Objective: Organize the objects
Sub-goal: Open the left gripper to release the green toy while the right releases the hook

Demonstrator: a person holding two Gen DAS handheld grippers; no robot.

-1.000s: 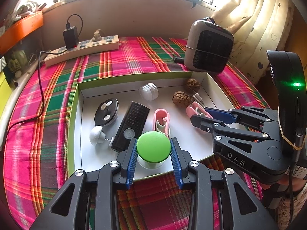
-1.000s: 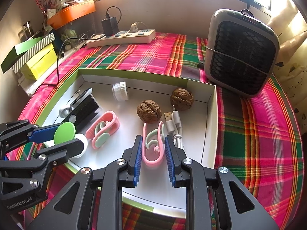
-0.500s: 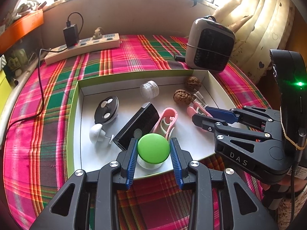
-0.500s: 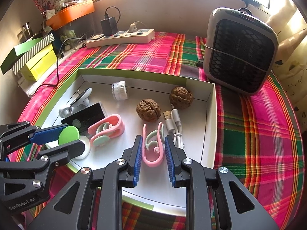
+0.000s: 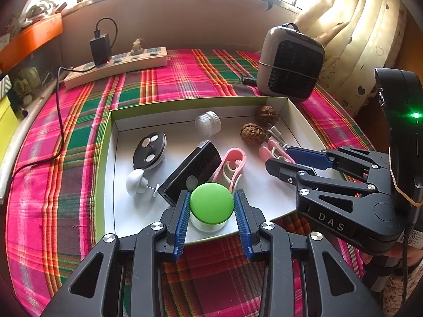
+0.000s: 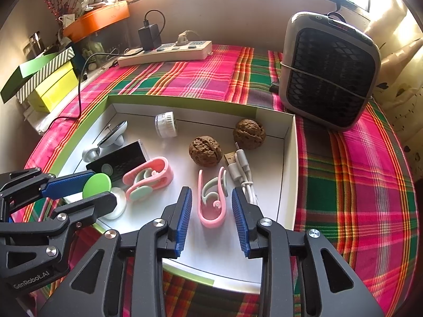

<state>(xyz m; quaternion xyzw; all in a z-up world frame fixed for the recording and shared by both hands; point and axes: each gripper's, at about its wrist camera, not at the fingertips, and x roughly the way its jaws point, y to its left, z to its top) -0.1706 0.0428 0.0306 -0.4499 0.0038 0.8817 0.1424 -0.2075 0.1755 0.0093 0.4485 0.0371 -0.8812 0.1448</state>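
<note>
A shallow white box (image 5: 113, 182) with a green rim lies on the plaid cloth. My left gripper (image 5: 211, 206) straddles a green-lidded white jar (image 5: 211, 203) at the box's front edge; its pads touch the lid. My right gripper (image 6: 211, 211) is open around a pink clip (image 6: 212, 206), with gaps on both sides. A second pink clip (image 6: 148, 177) and a black rectangular device (image 5: 190, 171) lie tilted beside the jar. Two walnuts (image 6: 205, 150), a white cable (image 6: 242, 174), a white cap (image 6: 165, 124) and a black round disc (image 5: 149, 150) also lie in the box.
A small grey heater (image 6: 327, 71) stands behind the box's right corner. A white power strip (image 5: 116, 64) with a black charger lies at the back. Green and yellow boxes (image 6: 47, 84) stand at the far left. A white mushroom-shaped piece (image 5: 136, 182) lies near the box's left wall.
The jar in my left gripper has pushed the black device and the second pink clip, turning them clockwise and away. My right gripper stays around the pink clip.
</note>
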